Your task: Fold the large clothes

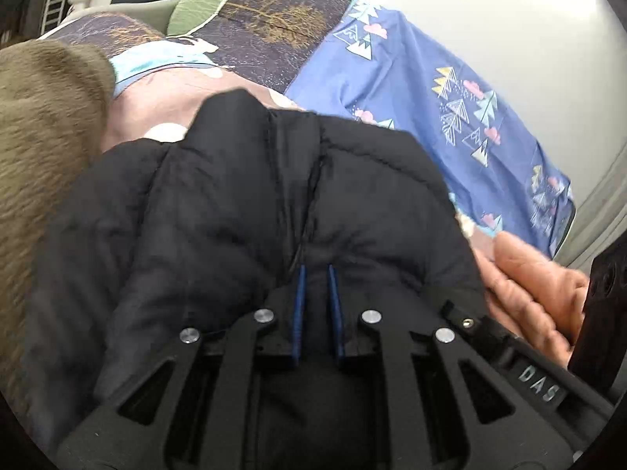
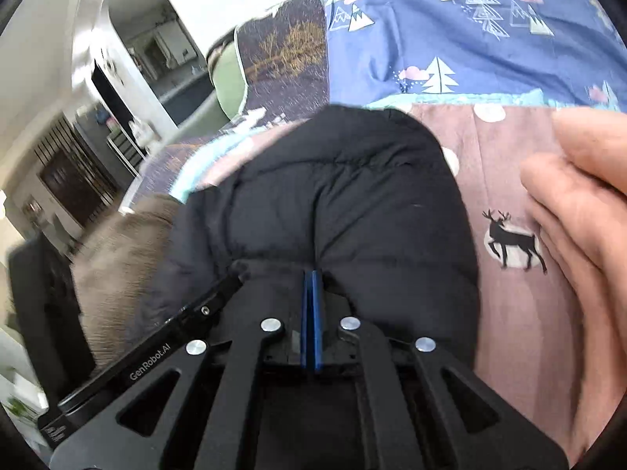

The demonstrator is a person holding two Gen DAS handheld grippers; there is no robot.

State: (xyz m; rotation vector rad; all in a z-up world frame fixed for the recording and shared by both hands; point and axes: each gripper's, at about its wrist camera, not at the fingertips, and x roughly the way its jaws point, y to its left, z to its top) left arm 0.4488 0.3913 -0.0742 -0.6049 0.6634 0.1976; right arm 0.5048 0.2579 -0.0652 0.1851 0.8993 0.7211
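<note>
A black puffer jacket (image 1: 243, 180) lies bunched on a bed and fills the middle of both wrist views. My left gripper (image 1: 316, 272) is shut on a fold of it, with dark fabric pinched between the blue pads (image 1: 301, 293), and the cloth puckers toward the tips. In the right wrist view the jacket (image 2: 352, 196) bulges in front of my right gripper (image 2: 312, 274). Its blue pads are pressed together on a thin edge of the cloth, where creases gather. A person's hand (image 2: 580, 203) is at the right edge.
A brown fuzzy garment (image 1: 43, 125) lies left of the jacket, also seen in the right wrist view (image 2: 121, 258). The bed has a brown deer-print cover (image 2: 509, 180) and a blue tree-print sheet (image 1: 411, 90). A hand (image 1: 529, 286) is at the right. A room with furniture opens on the left (image 2: 78, 172).
</note>
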